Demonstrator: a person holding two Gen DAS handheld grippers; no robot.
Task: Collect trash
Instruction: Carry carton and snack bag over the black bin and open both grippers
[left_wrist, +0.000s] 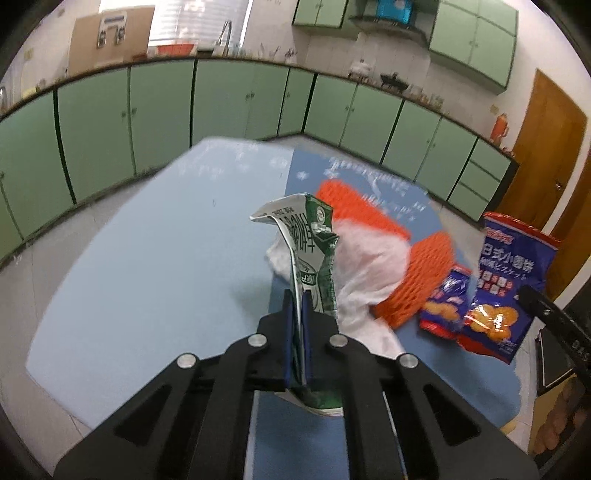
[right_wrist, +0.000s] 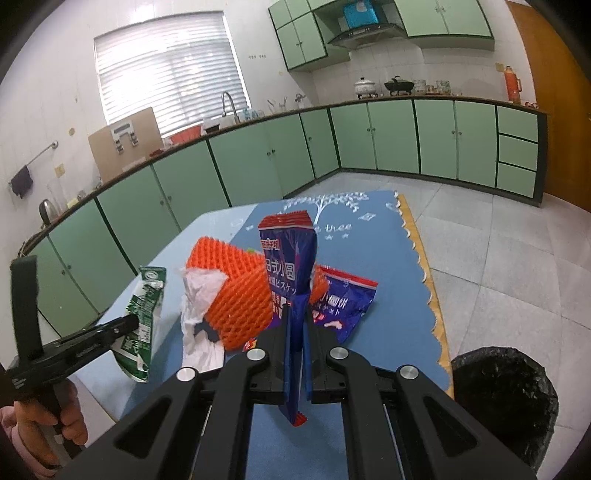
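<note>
Left wrist view: your left gripper (left_wrist: 297, 295) is clamped on the flattened green-and-white carton (left_wrist: 308, 254), the blue pads pinching it edge-on so it stands up between the fingers and its lower end hangs out beneath the jaws. In the right wrist view your right gripper (right_wrist: 295, 314) is likewise clamped, on the tall blue biscuit bag (right_wrist: 290, 258), which stands upright in the jaws with its red sealed end poking out below.

So two pieces of trash are picked up and held clear of the bench (left_wrist: 147, 240). Nothing I can see has gone into the black-lined bin (right_wrist: 506, 395), which stands on the floor just past the bench's near right corner; its inside is too dark to judge. Still lying on the blue mat (right_wrist: 373, 236) are the orange foam net (right_wrist: 236, 295), the crumpled white tissue (right_wrist: 199, 295) tucked against it, and a smaller blue wrapper (right_wrist: 343, 302) just beside the net. By my reckoning you are early on: two held pieces to drop, three more to gather.

As for pose, both grippers point forward and moderately downward over the near part of the bench, side by side. The right wrist view shows your left hand (right_wrist: 48, 424) wrapped round its handle at the lower left, the tool reaching in toward the middle. The bin sits closest to your right gripper.
</note>
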